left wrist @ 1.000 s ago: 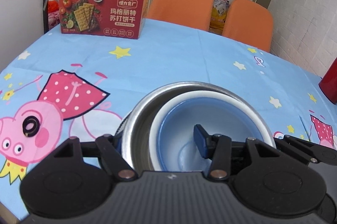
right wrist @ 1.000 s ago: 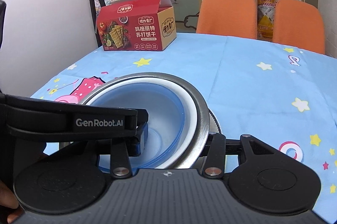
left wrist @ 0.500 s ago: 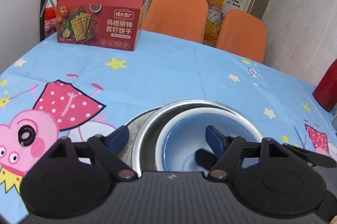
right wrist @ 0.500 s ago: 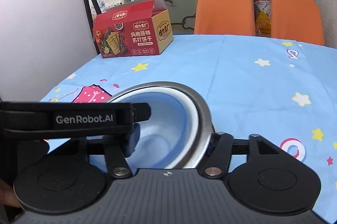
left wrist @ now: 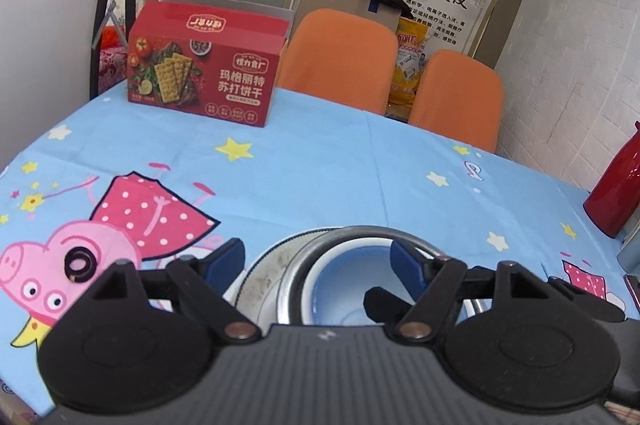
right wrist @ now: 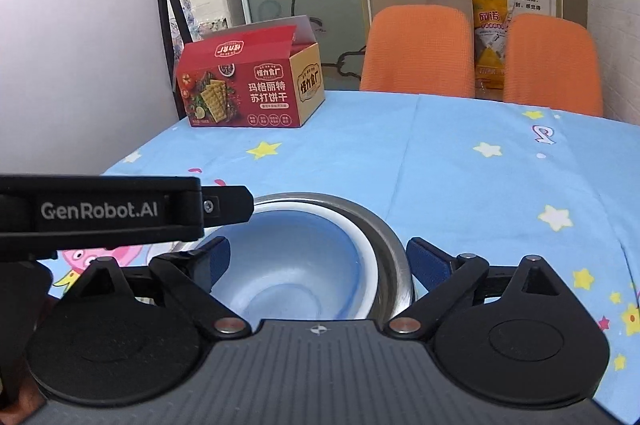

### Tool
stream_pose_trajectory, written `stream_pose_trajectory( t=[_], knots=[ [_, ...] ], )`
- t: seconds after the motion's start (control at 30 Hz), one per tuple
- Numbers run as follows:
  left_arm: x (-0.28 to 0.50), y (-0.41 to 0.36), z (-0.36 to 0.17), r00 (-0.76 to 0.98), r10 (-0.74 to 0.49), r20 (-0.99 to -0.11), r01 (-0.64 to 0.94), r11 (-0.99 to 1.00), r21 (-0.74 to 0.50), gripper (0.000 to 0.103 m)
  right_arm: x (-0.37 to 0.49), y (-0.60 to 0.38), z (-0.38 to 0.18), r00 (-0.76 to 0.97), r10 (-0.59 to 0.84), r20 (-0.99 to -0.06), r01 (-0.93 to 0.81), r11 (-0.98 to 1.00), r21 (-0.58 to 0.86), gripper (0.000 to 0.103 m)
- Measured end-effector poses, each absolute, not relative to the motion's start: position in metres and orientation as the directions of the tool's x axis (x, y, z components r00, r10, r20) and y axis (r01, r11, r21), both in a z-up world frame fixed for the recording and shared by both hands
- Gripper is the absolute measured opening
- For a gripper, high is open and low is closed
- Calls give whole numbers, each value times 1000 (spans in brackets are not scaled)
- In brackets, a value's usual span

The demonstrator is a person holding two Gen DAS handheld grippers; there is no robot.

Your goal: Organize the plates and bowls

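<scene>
A blue-and-white bowl (left wrist: 344, 289) sits nested inside a steel bowl (left wrist: 312, 261), which rests on a plate (left wrist: 260, 273) on the table. The blue bowl (right wrist: 296, 265) and the steel bowl (right wrist: 384, 237) also show in the right wrist view. My left gripper (left wrist: 318, 259) is open just above the stack, its blue pads apart and holding nothing. My right gripper (right wrist: 318, 259) is open too, its pads spread on either side of the bowls without touching them. The left gripper's body (right wrist: 100, 211) crosses the right wrist view at the left.
A red cracker box (left wrist: 204, 77) stands at the table's far left. Two orange chairs (left wrist: 340, 61) stand behind the far edge. A red flask (left wrist: 616, 197) stands at the right edge. The tablecloth (left wrist: 360, 165) is light blue with cartoon prints.
Both grippers have opened and let go of the bowls. Both have pulled up and back, so the nested bowls sit lower and smaller in both views.
</scene>
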State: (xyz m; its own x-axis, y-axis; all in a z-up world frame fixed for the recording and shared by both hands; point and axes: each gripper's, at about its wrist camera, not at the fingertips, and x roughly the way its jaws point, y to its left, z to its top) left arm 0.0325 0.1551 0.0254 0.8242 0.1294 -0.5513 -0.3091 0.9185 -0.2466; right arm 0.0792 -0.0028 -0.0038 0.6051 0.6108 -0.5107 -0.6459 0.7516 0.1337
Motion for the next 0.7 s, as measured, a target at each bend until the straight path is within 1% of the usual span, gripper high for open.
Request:
stream_pose_trajectory(
  t=[0.07,0.37,0.53,0.7],
  knots=[
    [30,152,27,828,125,-546,-300,922,-243,73,75,-6,-1,619,609,-496,-642,756,128,103],
    [20,134,32,836,116,-536,-280,931,-235,73,65,-32,3,646,581,-495,-615,780,114,103],
    [10,111,32,835,99,-541,-252,943,-218,73,55,-63,1,676,543,-498,-562,817,127,103],
    [-8,80,30,838,69,-541,-207,958,-198,73,38,-94,3,727,493,-478,-498,858,127,103]
  ],
)
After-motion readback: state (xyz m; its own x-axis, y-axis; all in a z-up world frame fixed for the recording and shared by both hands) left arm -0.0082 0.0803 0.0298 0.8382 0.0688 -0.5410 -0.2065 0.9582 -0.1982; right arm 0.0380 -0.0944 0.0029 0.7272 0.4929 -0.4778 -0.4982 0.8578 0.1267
